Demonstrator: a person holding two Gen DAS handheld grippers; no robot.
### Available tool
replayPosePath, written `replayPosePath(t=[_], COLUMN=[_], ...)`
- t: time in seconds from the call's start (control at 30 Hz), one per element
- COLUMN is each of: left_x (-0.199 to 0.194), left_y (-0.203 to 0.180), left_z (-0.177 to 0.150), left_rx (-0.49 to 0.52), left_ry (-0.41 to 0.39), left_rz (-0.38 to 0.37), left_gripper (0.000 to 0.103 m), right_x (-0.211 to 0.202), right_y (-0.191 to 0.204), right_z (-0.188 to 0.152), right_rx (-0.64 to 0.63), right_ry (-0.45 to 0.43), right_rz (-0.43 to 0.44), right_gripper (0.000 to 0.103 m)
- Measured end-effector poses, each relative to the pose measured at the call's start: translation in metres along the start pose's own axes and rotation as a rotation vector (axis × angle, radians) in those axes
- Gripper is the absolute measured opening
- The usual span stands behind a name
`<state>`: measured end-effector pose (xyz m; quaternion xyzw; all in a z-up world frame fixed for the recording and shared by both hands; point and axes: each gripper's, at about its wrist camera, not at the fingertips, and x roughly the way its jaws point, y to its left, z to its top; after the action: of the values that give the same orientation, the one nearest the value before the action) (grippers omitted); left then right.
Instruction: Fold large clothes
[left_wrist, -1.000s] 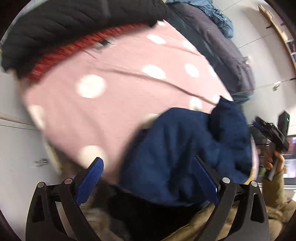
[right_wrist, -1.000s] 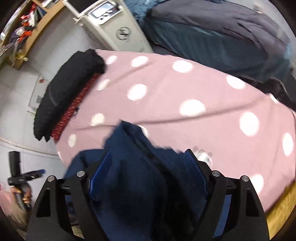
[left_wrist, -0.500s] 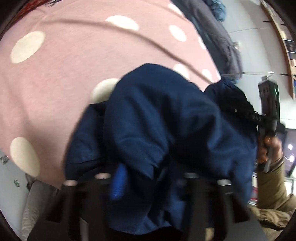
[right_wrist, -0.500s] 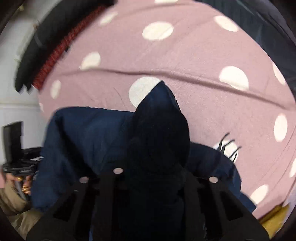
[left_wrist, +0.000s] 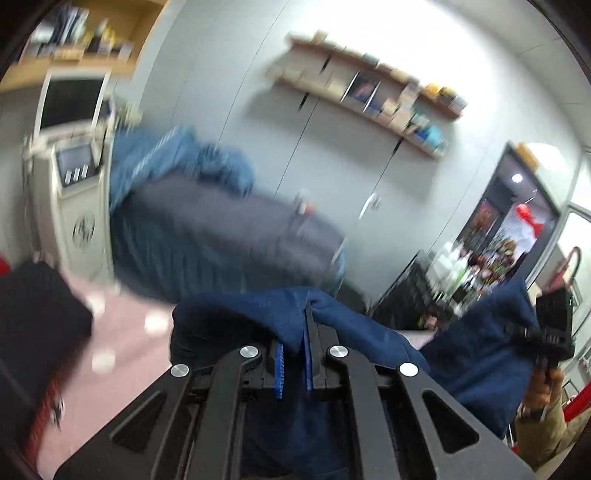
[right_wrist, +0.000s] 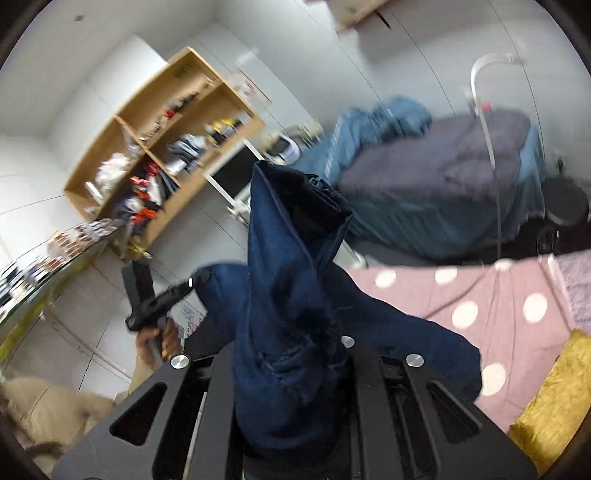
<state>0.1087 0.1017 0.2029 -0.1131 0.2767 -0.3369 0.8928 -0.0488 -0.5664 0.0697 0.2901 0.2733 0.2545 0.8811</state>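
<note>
A dark blue denim garment (left_wrist: 255, 314) hangs lifted in the air between both grippers, above the pink polka-dot bedspread (left_wrist: 110, 332). In the left wrist view my left gripper (left_wrist: 295, 343) has its jaws closing tight, with a fold of the blue cloth pinched between the blue pads. The right gripper (left_wrist: 550, 332) holds the cloth's other end at the far right, with a hand below it. In the right wrist view the garment (right_wrist: 288, 280) stands bunched up over my right gripper (right_wrist: 291, 354) and hides its fingers, the jaws closing on the cloth. The left gripper (right_wrist: 166, 295) shows at the left.
A black garment with red trim (left_wrist: 33, 314) lies on the spread at the left. Beyond it are a bed with grey and blue covers (left_wrist: 221, 229) and a white machine (left_wrist: 70, 206). A yellow cushion (right_wrist: 554, 398) sits at the lower right, and a wooden shelf (right_wrist: 155, 158) hangs on the wall.
Both grippers went from open over the blue garment to shut on it. Both then rose and tipped up, lifting the garment off the pink spread, so the room now fills the views.
</note>
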Motion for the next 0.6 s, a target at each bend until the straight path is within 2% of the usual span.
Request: replayPosePath(t=[0.03,0.1,0.17,0.2,0.23,0.27,0.3,0.33,0.37,0.43,0.47,0.5,0.53,0.6], left_x=[-0.012,-0.024,-0.022,-0.023,-0.022,-0.012,-0.01,-0.005,-0.002,0.0,-0.004,-0.008,-0.009,0.001], left_y=[-0.006,-0.01,-0.003,0.007,0.015,0.039,0.054,0.079,0.101,0.151,0.18,0.197,0.21,0.219], left_z=[0.011,0.016,0.002,-0.015,-0.026,-0.053,-0.074,-0.103,-0.123,-0.18,-0.214,-0.234,-0.251,-0.283], left_rx=[0.007,0.023,0.016,-0.012,-0.046,-0.117,-0.167,-0.233,-0.283,-0.413,-0.509,-0.568,-0.596,-0.532], left_ry=[-0.036,-0.054,-0.018,0.02,0.058,0.136,0.183,0.243,0.284,0.38,0.439,0.457,0.476,0.576], left_rz=[-0.024,-0.014,0.038,0.069,0.097,0.149,0.192,0.259,0.311,0.461,0.525,0.544,0.569,0.672], left_gripper=[0.007,0.007,0.007,0.007,0.007,0.007,0.007,0.007,0.007,0.007,0.007,0.007,0.007,0.008], right_x=[-0.019,-0.028,-0.014,0.004,0.016,0.039,0.058,0.081,0.098,0.124,0.131,0.128,0.13,0.129], right_y=[0.01,0.025,0.032,0.031,0.022,0.012,0.001,-0.014,-0.026,-0.052,-0.065,-0.08,-0.092,-0.109], right_z=[-0.007,-0.029,-0.068,-0.092,-0.111,-0.137,-0.158,-0.189,-0.211,-0.236,-0.24,-0.234,-0.229,-0.211], right_rx=[-0.023,-0.069,-0.114,-0.105,-0.087,-0.056,-0.027,0.02,0.042,0.091,0.128,0.155,0.176,0.202], right_ry=[0.003,0.05,0.217,0.327,0.412,0.514,0.592,0.712,0.789,0.87,0.889,0.887,0.868,0.807], right_rz=[0.042,0.082,0.08,0.058,0.036,-0.014,-0.056,-0.105,-0.165,-0.294,-0.331,-0.353,-0.378,-0.401], right_gripper=[0.011,0.011,0.017,0.023,0.038,0.048,0.068,0.071,0.071,0.071,0.071,0.071,0.071,0.071])
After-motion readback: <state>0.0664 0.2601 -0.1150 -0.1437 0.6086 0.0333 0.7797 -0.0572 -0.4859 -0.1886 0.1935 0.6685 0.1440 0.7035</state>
